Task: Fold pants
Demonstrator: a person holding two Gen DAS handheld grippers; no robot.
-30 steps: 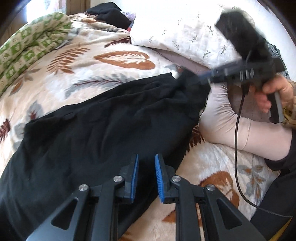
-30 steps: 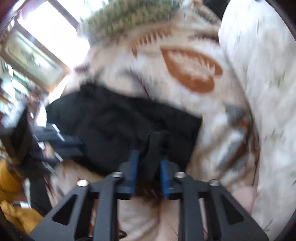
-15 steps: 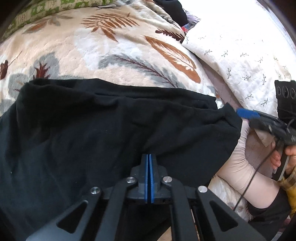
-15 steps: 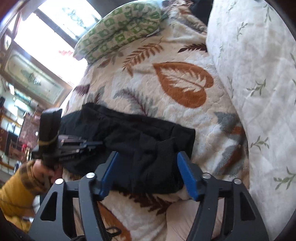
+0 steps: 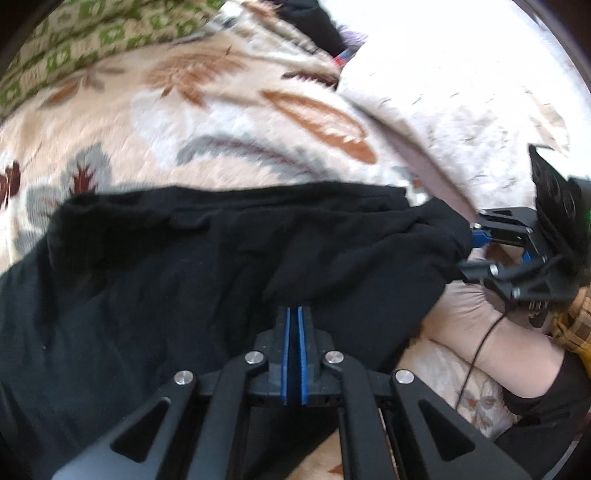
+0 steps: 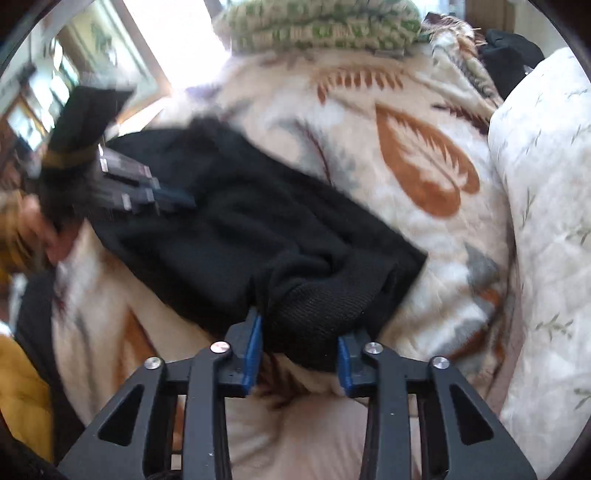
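Black pants lie spread across a leaf-print blanket. In the left wrist view my left gripper has its blue pads together at the pants' near edge, with creases in the cloth running out from its tips. In the right wrist view it sits at the pants' far left end. My right gripper is closing its jaws on the bunched ribbed end of the pants, which fills the gap and touches both pads. From the left wrist view this gripper grips the pants' right end.
A green patterned quilt lies at the blanket's far side. A white floral pillow borders the right. Dark clothes are piled at the back. A pale pink cushion and a black cable lie beneath the person's right hand.
The left gripper went from open to shut at the pants' edge. The right jaws let go, spread wide around the pants' end, and have narrowed onto the bunched cloth.
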